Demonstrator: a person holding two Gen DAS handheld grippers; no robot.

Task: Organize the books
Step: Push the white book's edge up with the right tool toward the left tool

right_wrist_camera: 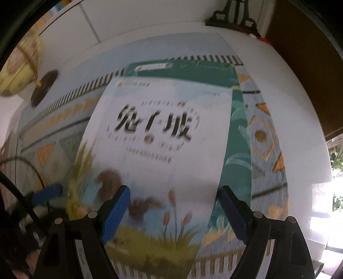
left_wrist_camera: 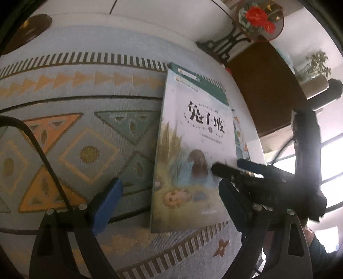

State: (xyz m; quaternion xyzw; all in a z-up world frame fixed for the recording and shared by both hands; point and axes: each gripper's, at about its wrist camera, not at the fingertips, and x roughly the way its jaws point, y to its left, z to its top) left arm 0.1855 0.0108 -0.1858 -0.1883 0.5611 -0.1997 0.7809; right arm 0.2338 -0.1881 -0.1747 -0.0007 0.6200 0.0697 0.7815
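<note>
- White tabletop (right_wrist_camera: 150, 23) under a pale blue woven mat with orange triangles and a black-and-white striped border (left_wrist_camera: 90, 133); a dark carved stand (right_wrist_camera: 233, 15) sits at twelve o'clock in the right wrist view.
- Item one: pale picture book with bold black characters, a brown animal and reeds on its glossy cover (right_wrist_camera: 163, 133). We find it lying flat on the mat, on top of a dark green book with a leaf pattern (right_wrist_camera: 235, 128), which shows past its twelve and three o'clock edges.
- Item two: right gripper (right_wrist_camera: 173, 206), blue-padded tongs spread wide, pointing steeply down over the pale book's six o'clock end. Nothing is gripped; we cannot tell whether the pads touch the cover.
- Item three: left gripper (left_wrist_camera: 169, 195), tongs likewise wide and empty, the pale book's long edge between them at twelve o'clock. The right gripper lies across its three o'clock side.
- Risk, as we judge it: both views are smeared, so a closing aim may miss.
- Risk: the cover looks slick and thin; tongs pinching one edge may lift only the cover or slide the pale book off the green one.
- Risk: the two grippers sit close together at one corner and may knock each other.
- Risk: a dark cable (left_wrist_camera: 42, 154) at nine o'clock could snag the left tool.
</note>
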